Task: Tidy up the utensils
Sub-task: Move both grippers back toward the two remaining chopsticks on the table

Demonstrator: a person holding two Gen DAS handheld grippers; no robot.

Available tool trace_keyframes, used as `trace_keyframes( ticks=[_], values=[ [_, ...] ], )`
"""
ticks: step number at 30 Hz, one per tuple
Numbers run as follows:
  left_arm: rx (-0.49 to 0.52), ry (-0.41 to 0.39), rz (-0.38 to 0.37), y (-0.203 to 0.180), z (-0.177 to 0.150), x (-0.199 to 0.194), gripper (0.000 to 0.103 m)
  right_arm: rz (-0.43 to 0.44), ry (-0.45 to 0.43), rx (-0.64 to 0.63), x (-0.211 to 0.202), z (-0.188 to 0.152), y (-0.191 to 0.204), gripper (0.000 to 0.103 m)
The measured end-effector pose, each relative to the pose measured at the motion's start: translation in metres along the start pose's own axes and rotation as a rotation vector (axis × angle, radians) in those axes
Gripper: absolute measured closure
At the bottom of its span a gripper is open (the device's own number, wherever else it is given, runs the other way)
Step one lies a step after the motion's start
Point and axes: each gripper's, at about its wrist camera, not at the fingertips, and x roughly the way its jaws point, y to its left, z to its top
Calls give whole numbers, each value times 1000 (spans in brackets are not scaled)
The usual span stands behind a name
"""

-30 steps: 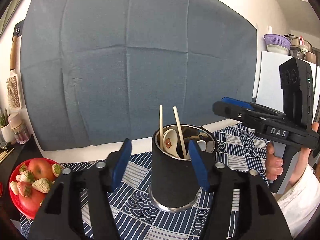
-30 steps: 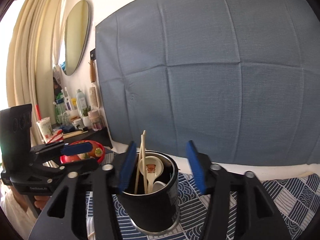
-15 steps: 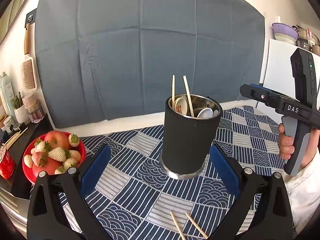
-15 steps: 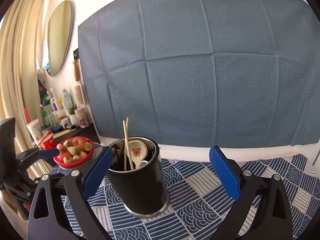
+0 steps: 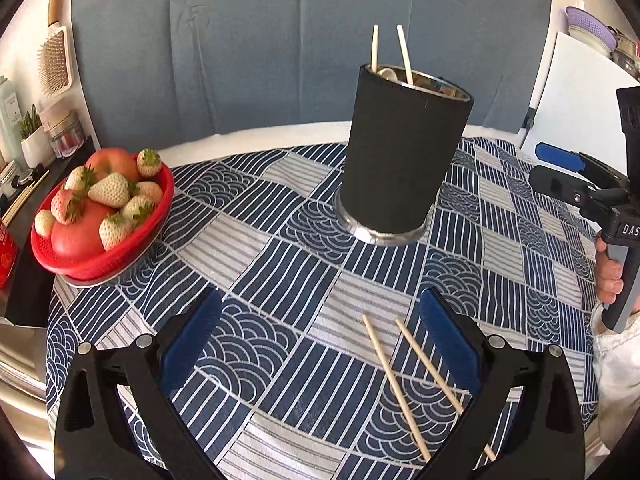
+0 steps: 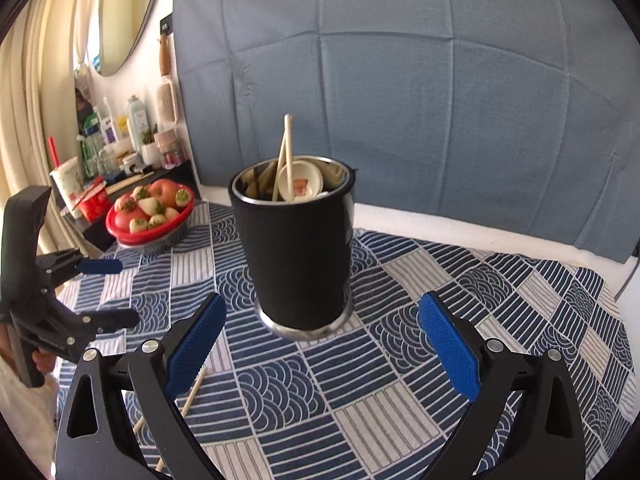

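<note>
Loose chopsticks (image 5: 404,384) – near the black holder (image 5: 400,160).

Both my views bright, daylight from the curtained window (image 6: 28,92) on the left. Soft shadows on the tabletop (image 5: 280,264). Heavy fisheye bend, black vignette at corners. Focus mostly sharp; holder's base (image 6: 308,326) slightly smeared in right view.

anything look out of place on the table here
Yes: two chopsticks lie loose on the tablecloth, near the left gripper, while another pair stands in the black holder with the spoon.
</note>
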Motion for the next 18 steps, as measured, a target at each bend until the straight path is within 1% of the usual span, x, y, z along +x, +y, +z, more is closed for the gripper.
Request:
trace_keyframes(
  ticks=[2,6,9,14,16,18],
  values=[
    [6,26,-1,3,-8,1,6,6,35,-18,4,-8,10,10],
    [19,75,9,7,-24,5,6,50,135,-45,18,-26,29,10],
    [12,112,-3,12,-33,8,6,60,178,-72,26,-38,43,10],
    [9,186,-15,16,-48,14,6,124,256,-74,39,-55,60,10],
    [16,213,-23,16,-54,17,6,119,286,-79,44,-61,65,10],
    [30,222,-32,12,-58,16,6,132,316,-79,49,-67,69,10]
  ],
)
